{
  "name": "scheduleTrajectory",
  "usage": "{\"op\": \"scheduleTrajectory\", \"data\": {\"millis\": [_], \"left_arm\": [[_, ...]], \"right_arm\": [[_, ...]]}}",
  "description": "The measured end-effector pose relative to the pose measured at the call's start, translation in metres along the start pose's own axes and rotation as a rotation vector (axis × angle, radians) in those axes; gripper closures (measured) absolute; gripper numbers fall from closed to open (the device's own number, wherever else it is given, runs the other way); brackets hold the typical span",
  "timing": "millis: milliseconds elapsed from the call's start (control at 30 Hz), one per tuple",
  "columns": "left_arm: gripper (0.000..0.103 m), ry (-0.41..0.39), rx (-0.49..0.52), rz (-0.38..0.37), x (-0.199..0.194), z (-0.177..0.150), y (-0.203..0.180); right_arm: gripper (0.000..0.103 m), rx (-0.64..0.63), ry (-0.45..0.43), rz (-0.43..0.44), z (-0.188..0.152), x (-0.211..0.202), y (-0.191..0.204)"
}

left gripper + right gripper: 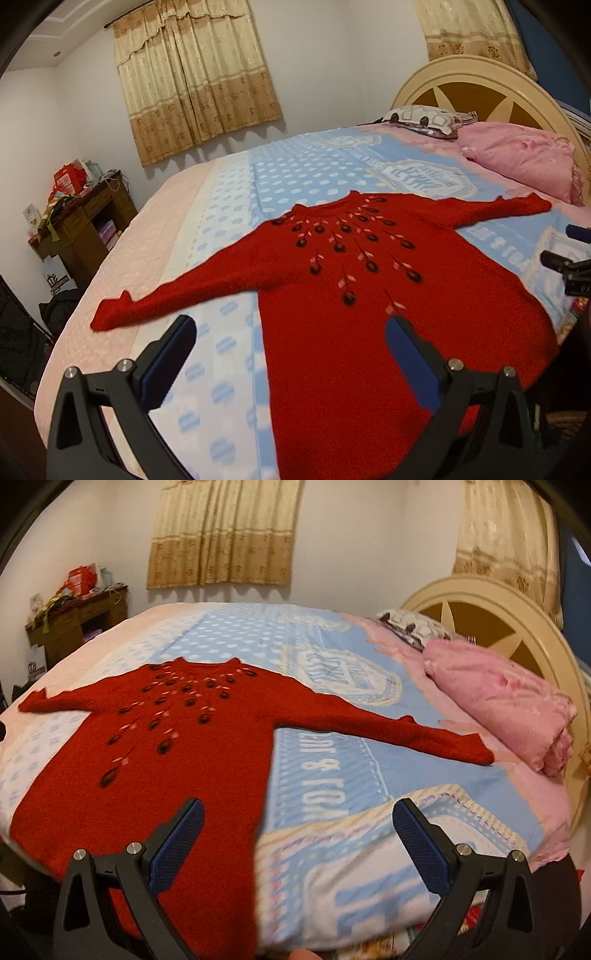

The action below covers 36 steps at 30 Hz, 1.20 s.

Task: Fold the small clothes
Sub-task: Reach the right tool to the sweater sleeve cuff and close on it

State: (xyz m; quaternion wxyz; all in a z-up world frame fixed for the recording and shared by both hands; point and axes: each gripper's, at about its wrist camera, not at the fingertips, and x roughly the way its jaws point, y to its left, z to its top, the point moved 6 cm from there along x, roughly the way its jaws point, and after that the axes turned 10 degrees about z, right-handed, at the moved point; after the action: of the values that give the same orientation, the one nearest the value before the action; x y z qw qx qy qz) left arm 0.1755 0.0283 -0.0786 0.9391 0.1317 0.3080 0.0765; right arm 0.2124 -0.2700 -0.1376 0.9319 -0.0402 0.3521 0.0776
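A red knitted sweater [369, 295] lay flat and face up on the bed [229, 184], its body toward the near edge and its neck toward the far side. Both sleeves were stretched straight out to the sides, so by the look of it no fold had been made and the whole job remained. The left gripper [291, 354] hovered above the near hem with its jaws spread wide, holding nothing. The right gripper [299, 834] hovered over the sweater's right edge, jaws likewise spread and empty; its tips also showed at the right rim of the left view. A pink pillow [509, 709] sat near the headboard [498, 627]. No basket or box for finished clothes was visible; a cluttered wooden desk [92, 218] stood by the far wall, its contents too small to identify
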Motion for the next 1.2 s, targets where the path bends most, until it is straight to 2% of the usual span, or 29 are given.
{"op": "scheduleTrajectory", "data": {"millis": [267,600,733,900,967,1033,1133,1200], "left_arm": [[0.0,0.055,-0.011,0.036,0.076,0.024,0.013],[0.0,0.123,-0.052,0.036,0.143,0.026,0.016],[0.0,0.155,-0.067,0.042,0.165,0.023,0.014],[0.0,0.167,-0.054,0.073,0.186,0.022,0.01],[0.0,0.18,-0.05,0.073,0.192,0.021,0.006],[0.0,0.196,-0.051,0.073,0.197,0.019,0.003],[0.0,0.202,-0.05,0.072,0.201,0.017,0.0],[0.0,0.21,-0.048,0.07,0.202,0.014,0.0]], "right_arm": [[0.001,0.13,0.049,-0.047,0.021,0.042,-0.079],[0.003,0.486,0.039,-0.141,0.028,0.053,-0.236],[0.017,0.584,0.052,-0.182,0.023,0.058,-0.283],[0.02,0.649,0.085,-0.257,0.014,0.072,-0.33],[0.024,0.679,0.124,-0.244,0.008,0.084,-0.342],[0.027,0.68,0.115,-0.249,0.01,0.089,-0.348],[0.039,0.64,0.115,-0.206,0.018,0.102,-0.338],[0.058,0.596,0.132,-0.226,0.021,0.11,-0.331]]}}
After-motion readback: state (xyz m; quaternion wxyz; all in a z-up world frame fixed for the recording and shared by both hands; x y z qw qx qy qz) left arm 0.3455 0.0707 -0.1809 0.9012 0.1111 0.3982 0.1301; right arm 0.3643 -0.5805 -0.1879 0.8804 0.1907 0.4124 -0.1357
